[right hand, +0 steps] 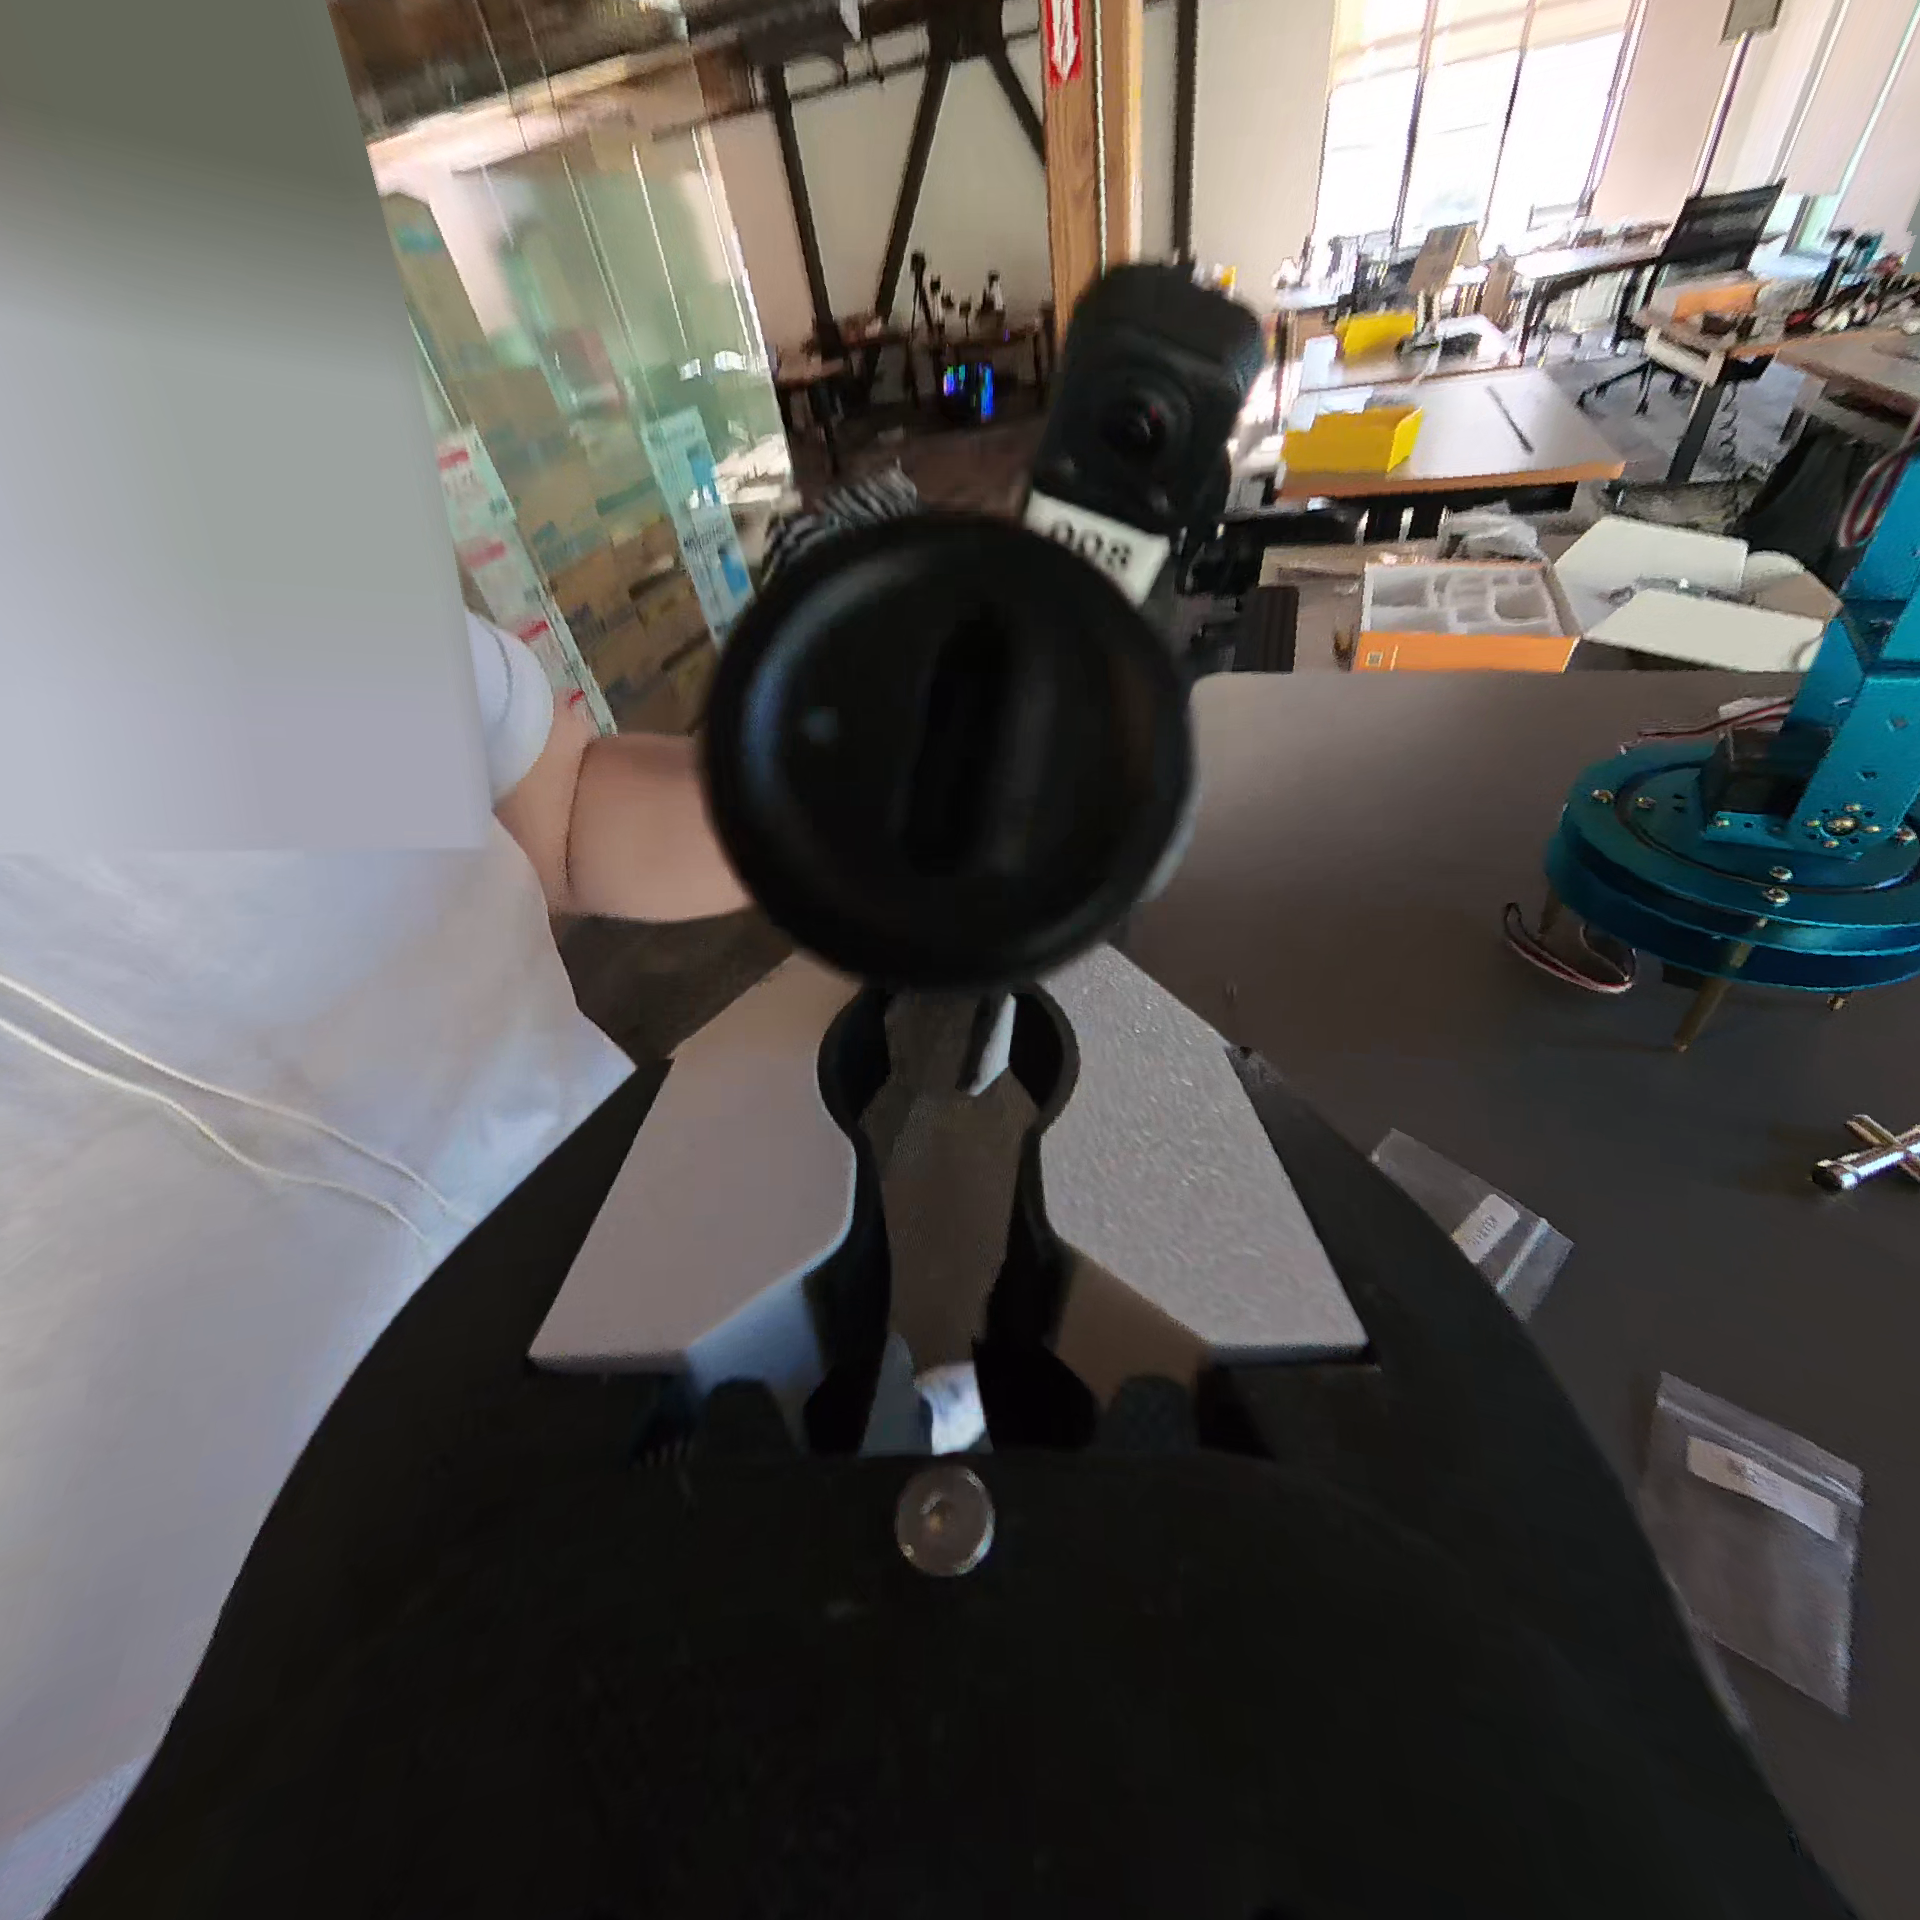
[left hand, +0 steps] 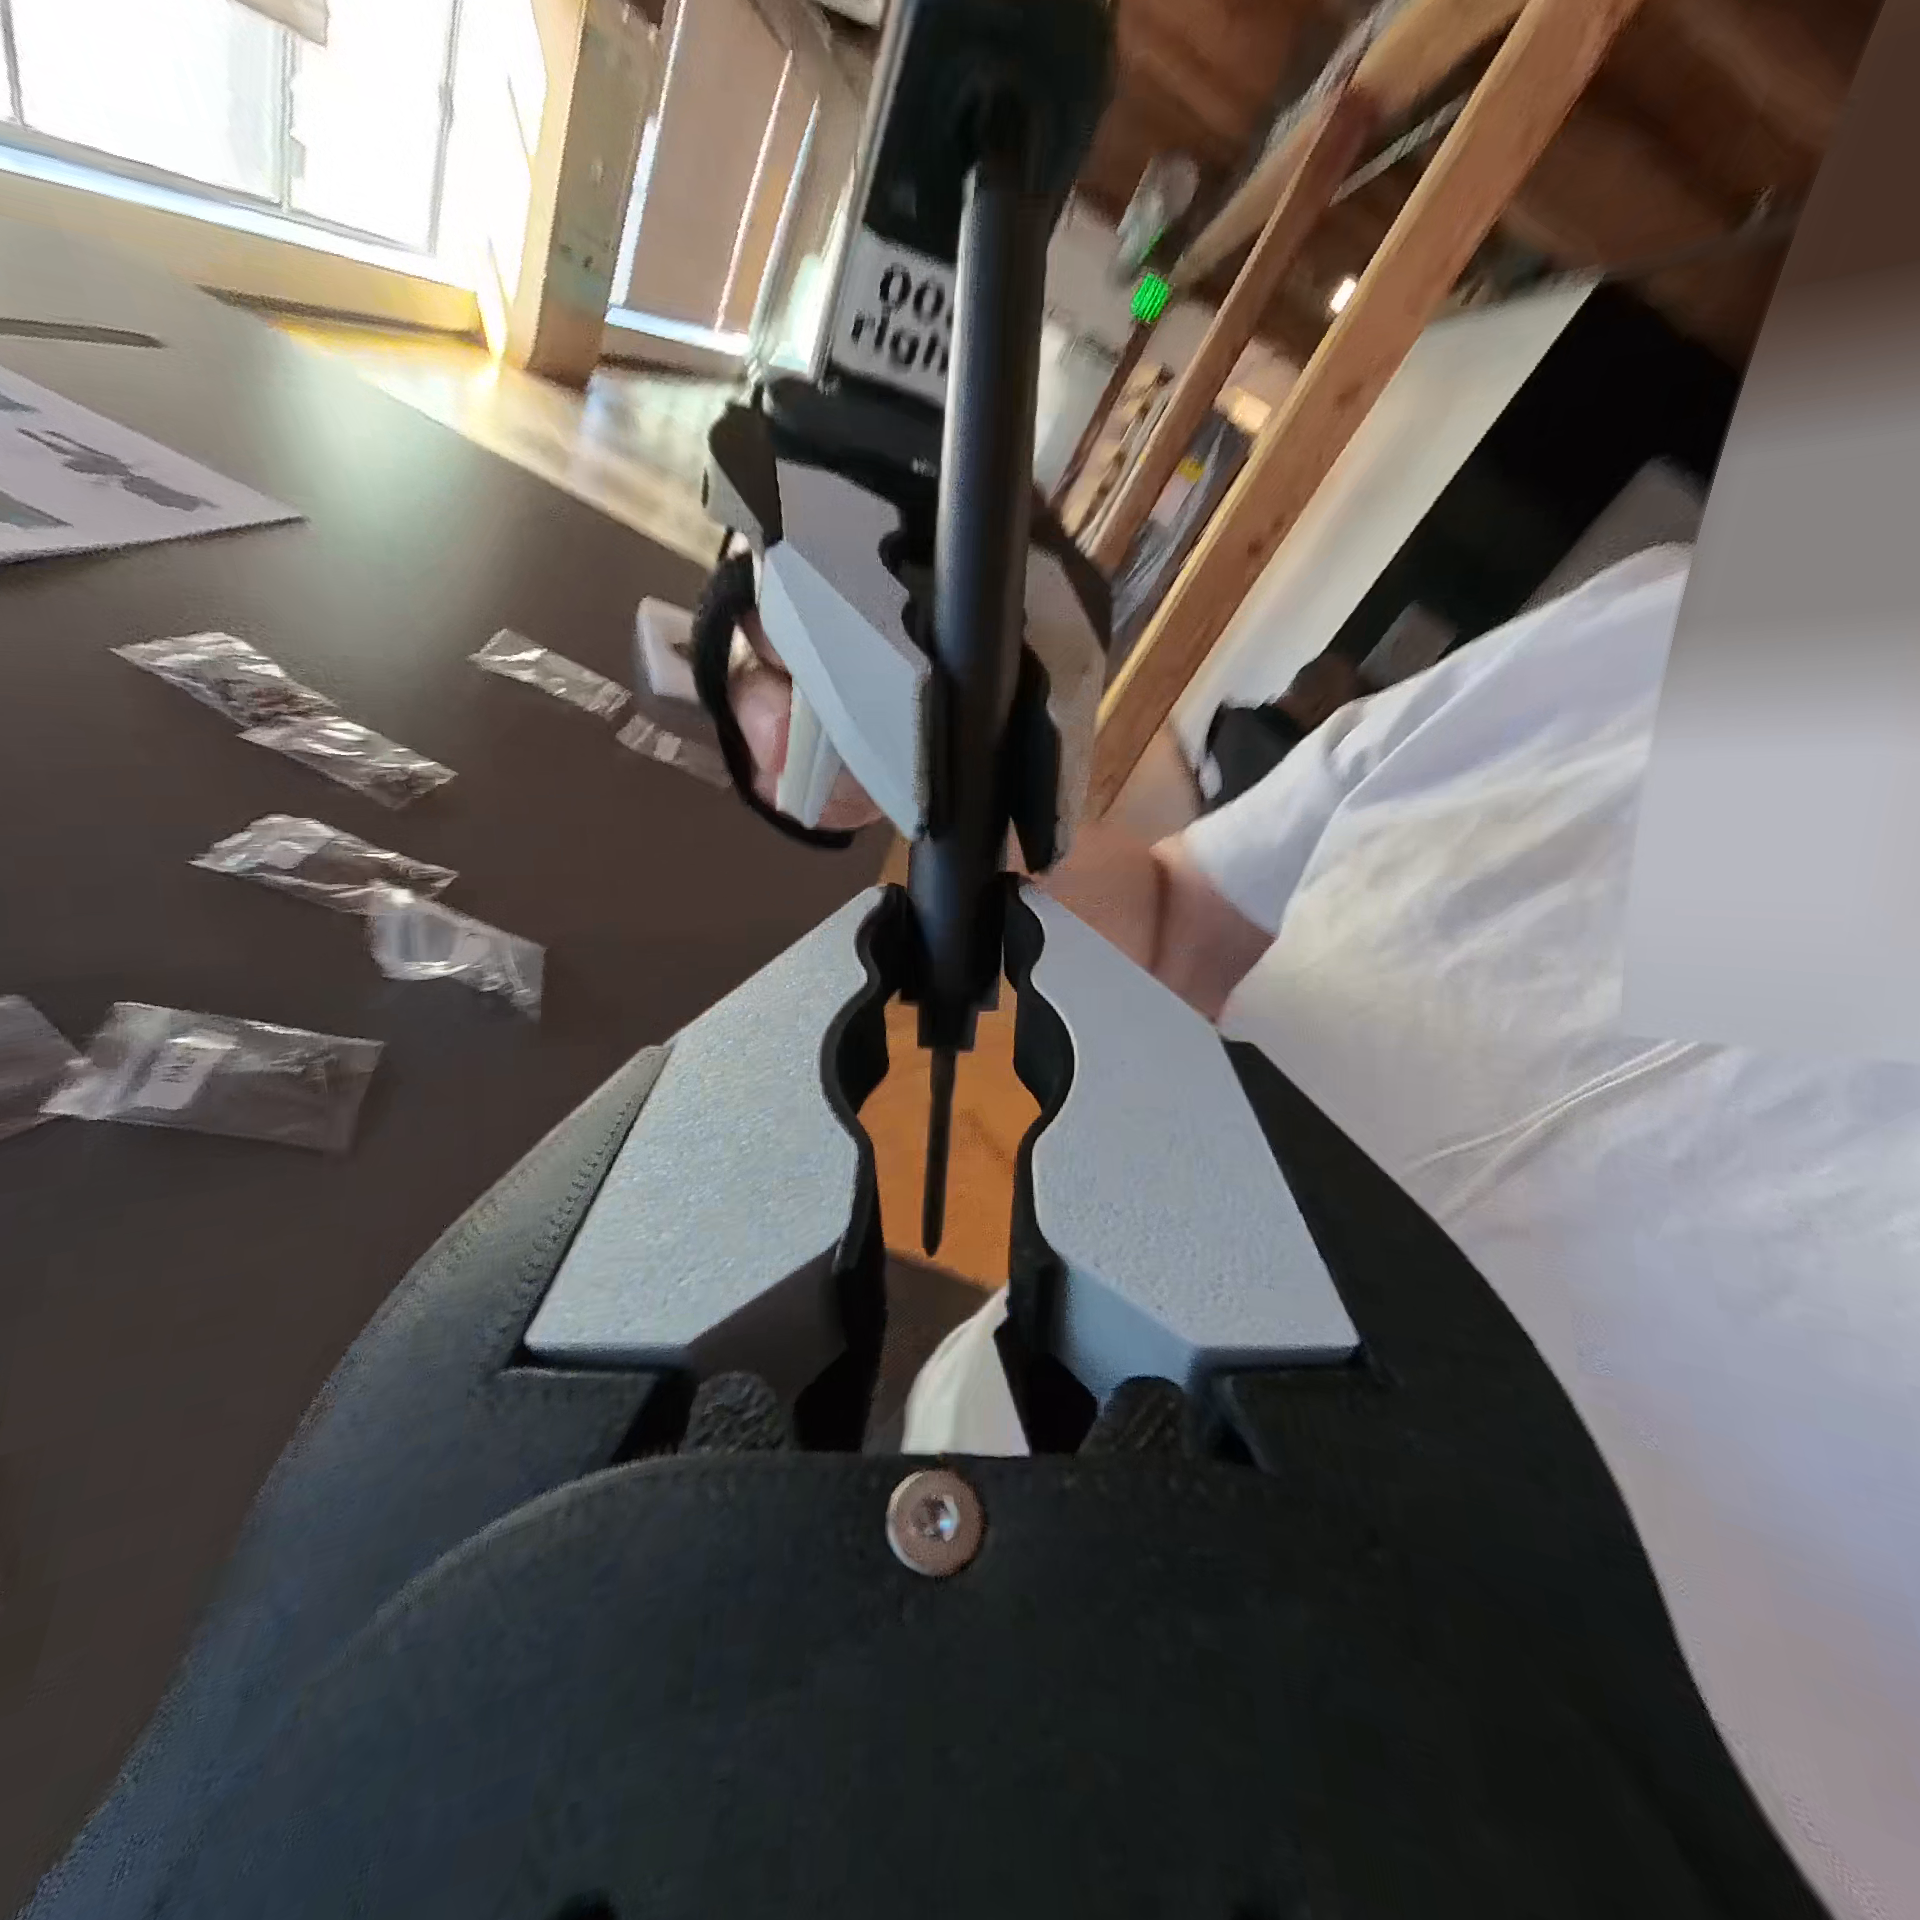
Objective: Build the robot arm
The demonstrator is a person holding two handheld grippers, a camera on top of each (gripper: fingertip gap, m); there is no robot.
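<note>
A black screwdriver [left hand: 971, 582] hangs in the air between both grippers, above the near edge of a dark table [left hand: 312, 1195]. In the left wrist view its thin tip [left hand: 938, 1164] points back at the camera. My left gripper [left hand: 954, 930] is shut on the lower end of its shaft. The right gripper [left hand: 940, 717] grips the shaft just beyond. In the right wrist view the round black handle end [right hand: 945, 748] faces the camera and hides the tips of my right gripper [right hand: 948, 992], which is shut on the screwdriver. The left gripper [right hand: 1143, 416] shows behind the handle.
Several small clear plastic bags [left hand: 312, 727] and a printed sheet [left hand: 104, 478] lie on the table. In the right wrist view, a blue robot arm base [right hand: 1766, 842], a metal cross wrench [right hand: 1870, 1153] and two bags [right hand: 1756, 1538] are on the right. A person in a white shirt [left hand: 1507, 935] is close. My left and right fingertips are right by each other. The blue robot arm base [right hand: 1766, 842] is about 30 cm from both grippers' fingertips.
</note>
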